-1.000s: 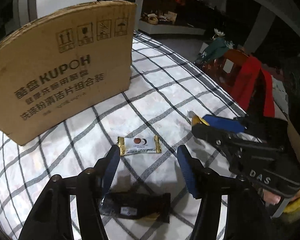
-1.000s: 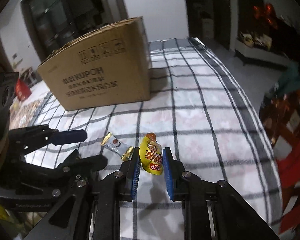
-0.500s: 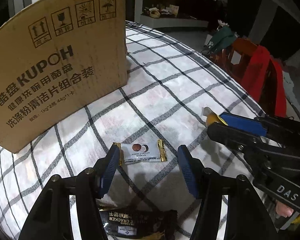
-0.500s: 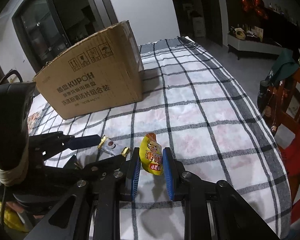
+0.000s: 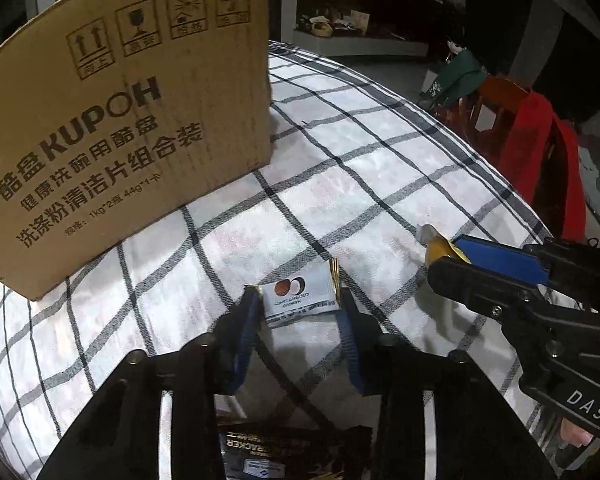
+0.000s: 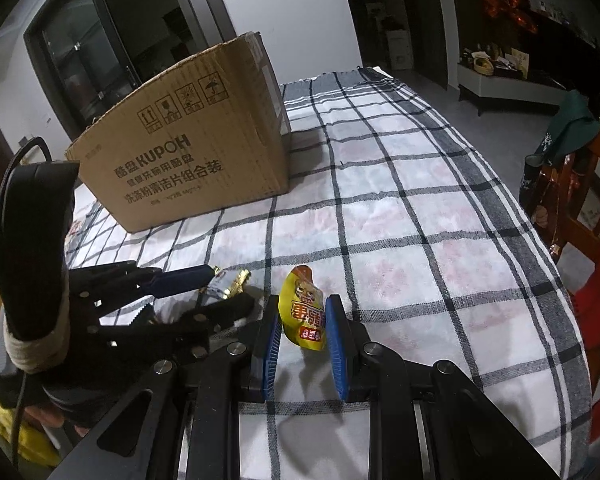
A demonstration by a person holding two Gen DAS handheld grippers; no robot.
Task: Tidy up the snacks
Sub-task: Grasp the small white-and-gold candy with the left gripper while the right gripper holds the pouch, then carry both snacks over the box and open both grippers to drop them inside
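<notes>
A small white coconut candy (image 5: 300, 294) with gold ends lies on the checked tablecloth (image 5: 380, 168). My left gripper (image 5: 298, 299) is closing on it, and its blue pads meet the candy's two ends. In the right wrist view this gripper (image 6: 228, 286) sits low at the left, with a gold candy end (image 6: 236, 280) showing between its fingers. My right gripper (image 6: 303, 305) is shut on a yellow snack packet (image 6: 304, 314), held upright just above the cloth. From the left wrist view the right gripper (image 5: 444, 255) comes in from the right with the packet's tip (image 5: 436, 245) showing.
A large brown cardboard box (image 6: 192, 160) stands on the table behind both grippers. A dark cracker packet (image 5: 284, 452) lies under the left gripper's body. The table's right edge (image 6: 560, 280) is near, with a chair draped in red cloth (image 5: 540, 152) beyond it.
The left gripper came down and forward over the coconut candy, and its jaws narrowed onto the candy's ends. The right gripper kept still with the yellow packet.
</notes>
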